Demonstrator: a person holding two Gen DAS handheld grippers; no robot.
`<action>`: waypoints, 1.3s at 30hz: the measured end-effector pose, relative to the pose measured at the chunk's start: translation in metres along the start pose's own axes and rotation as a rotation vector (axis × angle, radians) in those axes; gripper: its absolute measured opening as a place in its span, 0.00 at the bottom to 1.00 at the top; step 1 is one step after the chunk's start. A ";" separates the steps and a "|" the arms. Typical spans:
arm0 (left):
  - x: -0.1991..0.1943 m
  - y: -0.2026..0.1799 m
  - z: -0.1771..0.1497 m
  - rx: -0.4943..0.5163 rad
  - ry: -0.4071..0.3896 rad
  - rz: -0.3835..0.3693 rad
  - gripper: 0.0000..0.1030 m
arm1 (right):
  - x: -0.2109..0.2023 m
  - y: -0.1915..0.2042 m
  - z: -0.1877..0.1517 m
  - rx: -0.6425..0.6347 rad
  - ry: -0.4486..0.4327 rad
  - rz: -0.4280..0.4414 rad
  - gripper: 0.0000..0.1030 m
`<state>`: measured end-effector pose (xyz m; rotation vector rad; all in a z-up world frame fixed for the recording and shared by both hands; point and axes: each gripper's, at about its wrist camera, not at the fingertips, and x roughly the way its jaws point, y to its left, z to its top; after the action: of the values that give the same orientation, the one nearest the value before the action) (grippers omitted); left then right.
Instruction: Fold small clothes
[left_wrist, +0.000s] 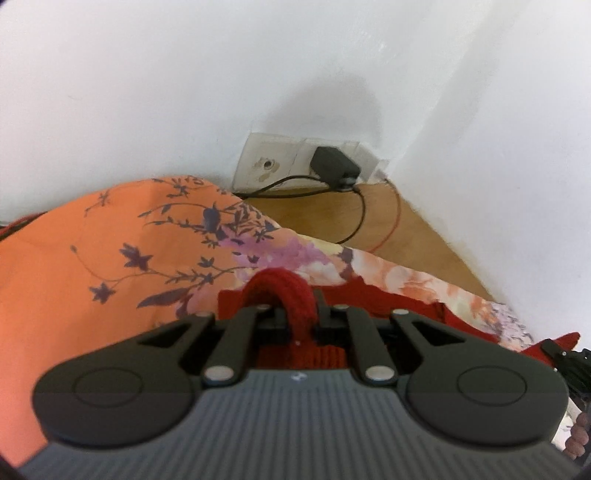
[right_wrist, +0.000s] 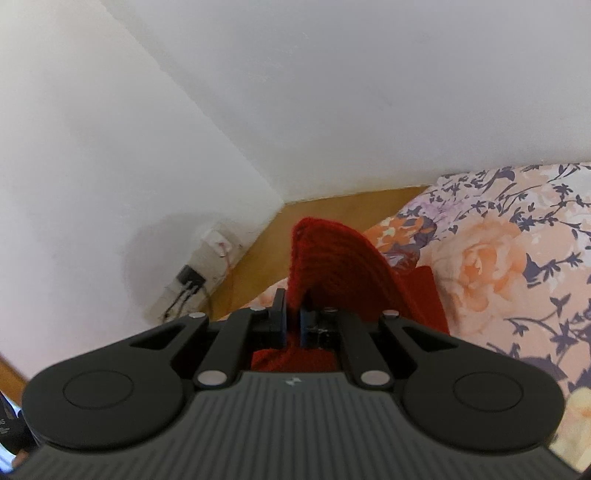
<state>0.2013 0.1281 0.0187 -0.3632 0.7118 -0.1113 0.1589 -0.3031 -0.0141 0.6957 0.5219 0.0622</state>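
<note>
Both tools — left tool (left_wrist: 298, 314), right tool (right_wrist: 293, 317) — pinch the red knit (right_wrist: 332, 258) above the bed (right_wrist: 498, 258), corners raised for folding.

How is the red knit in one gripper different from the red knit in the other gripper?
In the left gripper, the red knit curls over as a small rounded loop. In the right gripper, the red knit stands up as a tall, wide pointed fold. The left piece hides only the flowered sheet; the right piece also hides some wooden floor. Both are pinched tight.
</note>
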 end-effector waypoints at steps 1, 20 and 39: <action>0.008 -0.001 0.001 0.002 0.011 0.010 0.11 | 0.007 -0.002 0.000 0.003 0.005 -0.014 0.06; 0.050 -0.006 0.003 0.033 0.040 0.016 0.45 | 0.069 -0.029 -0.003 -0.005 0.069 -0.055 0.38; 0.009 -0.031 -0.019 0.117 0.119 0.072 0.49 | 0.001 -0.016 -0.013 -0.113 0.046 -0.048 0.62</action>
<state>0.1966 0.0912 0.0108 -0.2200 0.8310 -0.1063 0.1522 -0.3072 -0.0328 0.5723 0.5742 0.0619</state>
